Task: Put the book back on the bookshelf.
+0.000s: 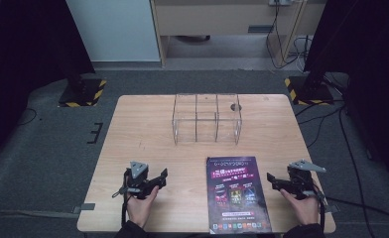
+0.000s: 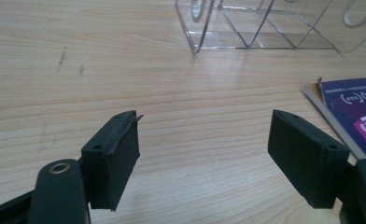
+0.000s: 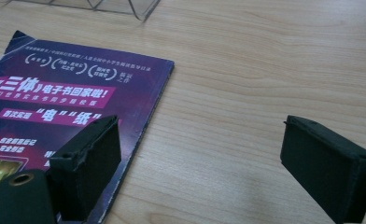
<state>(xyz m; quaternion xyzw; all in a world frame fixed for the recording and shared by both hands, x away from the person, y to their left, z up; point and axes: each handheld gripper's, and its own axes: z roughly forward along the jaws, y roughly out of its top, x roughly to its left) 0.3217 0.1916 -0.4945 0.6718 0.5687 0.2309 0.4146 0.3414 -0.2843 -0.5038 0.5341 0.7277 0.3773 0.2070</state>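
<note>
A purple magazine (image 1: 237, 193) lies flat on the wooden table (image 1: 143, 129) near its front edge, between my two grippers. Its corner (image 2: 354, 112) shows at the right of the left gripper view, and its cover (image 3: 73, 93) lies under the left jaw in the right gripper view. My left gripper (image 1: 162, 178) (image 2: 202, 154) is open over bare wood, to the left of the magazine, nothing between its jaws. My right gripper (image 1: 271, 181) (image 3: 200, 163) is open just past the magazine's right edge, holding nothing.
A clear acrylic organizer (image 1: 206, 119) (image 2: 256, 28) with several compartments stands at the table's far middle; its corner (image 3: 125, 5) shows in the right gripper view. Dark stands with striped bases (image 1: 83, 91) sit on the floor beyond the far corners.
</note>
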